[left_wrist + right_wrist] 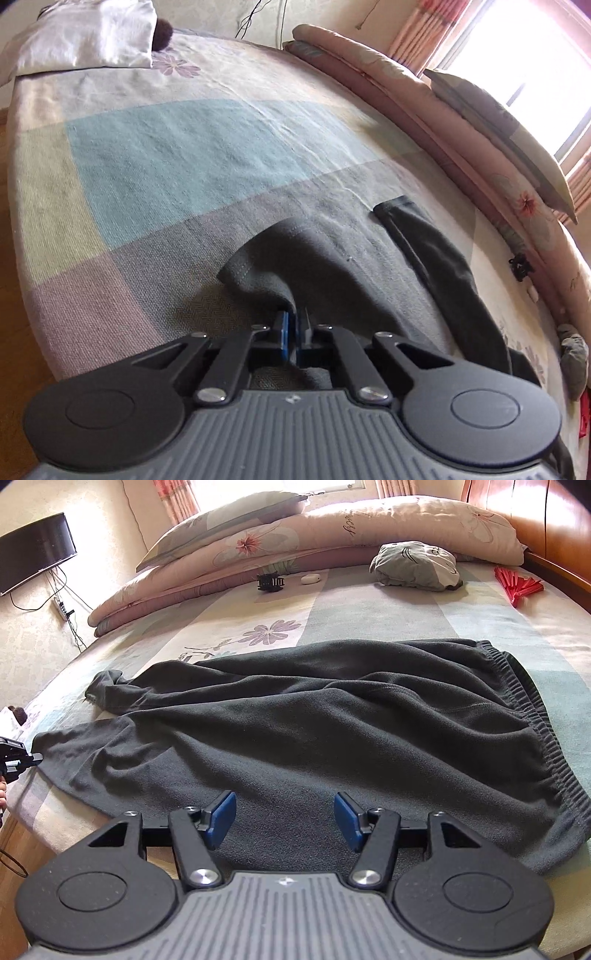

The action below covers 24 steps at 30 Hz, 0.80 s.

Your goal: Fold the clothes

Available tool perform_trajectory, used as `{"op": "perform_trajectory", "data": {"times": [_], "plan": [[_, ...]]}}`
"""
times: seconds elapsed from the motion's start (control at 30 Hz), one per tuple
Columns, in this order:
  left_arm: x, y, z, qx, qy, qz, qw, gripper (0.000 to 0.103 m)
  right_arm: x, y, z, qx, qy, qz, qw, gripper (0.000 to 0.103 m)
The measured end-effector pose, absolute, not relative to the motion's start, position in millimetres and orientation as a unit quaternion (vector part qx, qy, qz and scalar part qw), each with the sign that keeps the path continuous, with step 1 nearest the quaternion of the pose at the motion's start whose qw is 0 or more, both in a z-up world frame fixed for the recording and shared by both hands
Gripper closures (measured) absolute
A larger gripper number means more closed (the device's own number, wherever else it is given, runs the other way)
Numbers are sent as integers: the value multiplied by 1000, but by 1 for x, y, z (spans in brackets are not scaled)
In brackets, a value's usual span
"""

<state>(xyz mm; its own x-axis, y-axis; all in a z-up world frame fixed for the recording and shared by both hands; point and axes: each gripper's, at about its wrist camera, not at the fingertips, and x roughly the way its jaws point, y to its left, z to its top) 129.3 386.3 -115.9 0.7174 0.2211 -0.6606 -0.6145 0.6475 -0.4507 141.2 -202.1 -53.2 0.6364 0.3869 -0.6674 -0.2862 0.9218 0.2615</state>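
Patchwork bed point(155, 155) — left tongs point(293, 328) pinching trousers point(314, 720) hem, right tongs point(284, 818) tilted down, agape, empty.

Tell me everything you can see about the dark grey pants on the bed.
The dark grey pants look like soft knit fabric, with a gathered elastic waistband at the right of the right wrist view. They lie spread flat but wrinkled on the patchwork bed cover, both legs running left. The left gripper is shut on the nearer leg's cuff, bunching it, while the far leg's cuff lies loose and crumpled. The right gripper hangs open over the near edge, pads not pressing on the cloth.
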Motion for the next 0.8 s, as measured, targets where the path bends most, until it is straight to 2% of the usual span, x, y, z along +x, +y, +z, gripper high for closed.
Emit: {"op": "perform_trajectory", "data": {"times": [0.23,0.43,0.53,0.6,0.67,0.73,0.8], "plan": [[109,392,-103,-303,302,266,864,102,140,-201,-50,30,380,195,904,39],[106,402,-111,-316,317,262,855,102,129,-175,-45,-73,349,255,899,39],[105,374,-100,-257,334,219,880,100,119,-157,-46,-133,329,310,882,41],[109,344,-92,-188,353,175,899,92,114,-145,-49,-174,317,344,867,44],[114,311,-86,-112,362,134,916,73,111,-130,-53,-211,307,369,851,47],[119,279,-84,-45,364,95,926,60,108,-112,-57,-245,293,392,837,52],[125,252,-85,5,366,64,929,57,106,-92,-61,-271,276,418,822,56]]}}
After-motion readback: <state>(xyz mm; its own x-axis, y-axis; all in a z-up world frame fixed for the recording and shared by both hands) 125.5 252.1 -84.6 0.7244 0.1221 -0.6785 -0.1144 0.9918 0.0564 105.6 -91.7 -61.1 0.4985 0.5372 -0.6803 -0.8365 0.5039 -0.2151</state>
